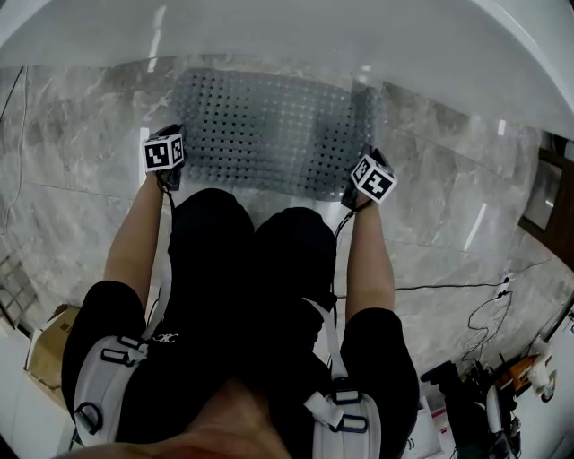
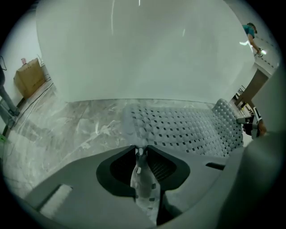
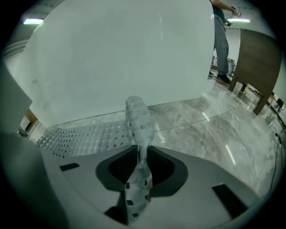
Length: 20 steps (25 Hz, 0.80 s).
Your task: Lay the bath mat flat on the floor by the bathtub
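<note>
Nearest to us, the left claw is pressed together on the near left corner of the bath mat. A strip of the holed grey sheet is squeezed in the narrow gap between its jaws and trails back towards the camera. The right claw pinches the near right corner in the same way, and there a fold of the mat stands up straight out of the jaws. From above, we see both claws side by side just past the knees, one at each near corner, with the mat stretched between them. Beyond the claws, most of the mat lies spread on the marble floor. Its right end is rumpled and lifts a little off the tiles. The mat's far edge runs along the foot of the white bathtub, whose curved wall fills the background in both claw views.
</note>
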{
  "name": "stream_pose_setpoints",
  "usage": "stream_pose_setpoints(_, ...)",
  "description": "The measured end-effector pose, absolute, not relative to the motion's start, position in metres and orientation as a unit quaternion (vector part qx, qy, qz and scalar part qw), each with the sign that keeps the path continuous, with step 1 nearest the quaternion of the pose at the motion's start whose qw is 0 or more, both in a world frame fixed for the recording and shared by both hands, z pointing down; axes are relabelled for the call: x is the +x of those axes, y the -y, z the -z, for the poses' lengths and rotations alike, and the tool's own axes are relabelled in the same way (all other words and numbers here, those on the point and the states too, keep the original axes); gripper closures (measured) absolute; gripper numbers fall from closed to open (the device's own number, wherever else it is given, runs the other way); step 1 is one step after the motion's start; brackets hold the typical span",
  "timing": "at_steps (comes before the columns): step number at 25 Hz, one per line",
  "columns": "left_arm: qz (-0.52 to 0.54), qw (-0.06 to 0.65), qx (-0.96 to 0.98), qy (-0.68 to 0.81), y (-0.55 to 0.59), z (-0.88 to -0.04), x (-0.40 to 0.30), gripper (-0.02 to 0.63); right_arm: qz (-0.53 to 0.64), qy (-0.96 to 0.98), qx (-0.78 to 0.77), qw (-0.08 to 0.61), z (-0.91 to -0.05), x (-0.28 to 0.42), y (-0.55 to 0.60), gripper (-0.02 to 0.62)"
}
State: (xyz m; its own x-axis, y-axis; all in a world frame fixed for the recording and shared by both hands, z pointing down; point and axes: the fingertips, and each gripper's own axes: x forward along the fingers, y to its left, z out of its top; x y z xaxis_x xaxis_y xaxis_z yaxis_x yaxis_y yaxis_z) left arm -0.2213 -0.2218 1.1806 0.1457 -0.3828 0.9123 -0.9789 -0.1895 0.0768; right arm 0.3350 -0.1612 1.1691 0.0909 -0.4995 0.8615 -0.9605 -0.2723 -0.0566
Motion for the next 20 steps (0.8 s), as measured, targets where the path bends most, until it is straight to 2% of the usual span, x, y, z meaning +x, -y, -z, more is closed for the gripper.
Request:
stream_pose_setpoints(6, -0.432, 0.382, 0.619, 0.533, 0.215, -1.209, -0.237, 0.508, -0.455, 0.476, 0.684, 0.312, -1.200, 0.362, 0.152, 0.489)
stream_pose_setpoints(9, -0.449, 0.342, 0.623, 0.542, 0.220, -1.207, -0.236, 0.509, -0.439, 0.482, 0.698, 0.296, -1.192, 0.367, 0.157, 0.447)
stream_pose_setpoints(12, -0.452, 0.301, 0.655, 0.525, 0.227, -1.200, -0.226, 0.509, -0.410, 0.516, 0.703, 0.267, -1.171, 0.357, 0.167, 0.445)
stream_pose_setpoints(13, -0.449, 0.294, 0.663, 0.522, 0.230, -1.196, -0.223, 0.509, -0.401, 0.531, 0.699, 0.261, -1.164, 0.350, 0.171, 0.449)
stream_pose_setpoints(14, -0.444, 0.290, 0.669, 0.521, 0.233, -1.190, -0.220, 0.509, -0.392, 0.546, 0.694, 0.258, -1.157, 0.342, 0.174, 0.479)
stream_pose_setpoints(15, -0.436, 0.287, 0.674, 0.523, 0.236, -1.182, -0.218, 0.509, -0.380, 0.560, 0.689, 0.258, -1.148, 0.335, 0.176, 0.576)
stream_pose_setpoints(16, -0.426, 0.285, 0.677, 0.527, 0.239, -1.173, -0.216, 0.520, -0.368, 0.576, 0.683, 0.258, -1.138, 0.326, 0.179, 0.589)
stream_pose_setpoints(17, -0.414, 0.283, 0.681, 0.534, 0.244, -1.162, -0.214, 0.574, -0.356, 0.594, 0.675, 0.253, -1.126, 0.317, 0.184, 0.589)
stream_pose_setpoints(18, -0.399, 0.282, 0.685, 0.540, 0.249, -1.149, -0.212, 0.598, -0.343, 0.612, 0.669, 0.246, -1.113, 0.309, 0.189, 0.589)
stream_pose_setpoints(20, -0.368, 0.280, 0.698, 0.547, 0.258, -1.116, -0.205, 0.601, -0.315, 0.638, 0.663, 0.231, -1.079, 0.296, 0.200, 0.589)
